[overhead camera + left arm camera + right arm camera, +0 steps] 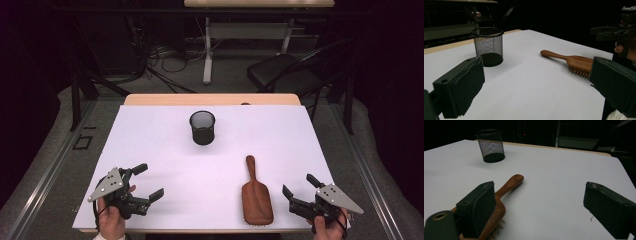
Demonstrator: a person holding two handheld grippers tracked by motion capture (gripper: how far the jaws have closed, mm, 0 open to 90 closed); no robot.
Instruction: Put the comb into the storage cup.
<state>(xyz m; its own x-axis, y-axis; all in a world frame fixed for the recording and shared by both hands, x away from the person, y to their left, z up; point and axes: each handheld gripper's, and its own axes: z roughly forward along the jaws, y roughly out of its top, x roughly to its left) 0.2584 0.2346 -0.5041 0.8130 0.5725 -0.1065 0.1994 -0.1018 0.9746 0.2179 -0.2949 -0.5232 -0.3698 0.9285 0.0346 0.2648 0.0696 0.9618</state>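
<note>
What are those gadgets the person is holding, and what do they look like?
Each hand holds a black two-jaw gripper. The left gripper and the right gripper each carry a flat grey three-cornered plate on top, dotted with small holes. The jaws are blocky and dark, with flat pads. A black cable loops near the left hand, where a bit of white cuff shows.

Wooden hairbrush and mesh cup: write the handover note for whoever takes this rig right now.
Left claw: open, empty, near the front left edge of the white table.
Right claw: open, empty, just right of the brown wooden paddle hairbrush.
The hairbrush lies bristles down near the front edge, handle pointing toward the far side.
The black wire-mesh cup stands upright at the middle of the table's far half, with nothing seen in it.
Done: nothing gripped yet.
Left: probably grip the hairbrush with the right claw and stand it in the cup.
</note>
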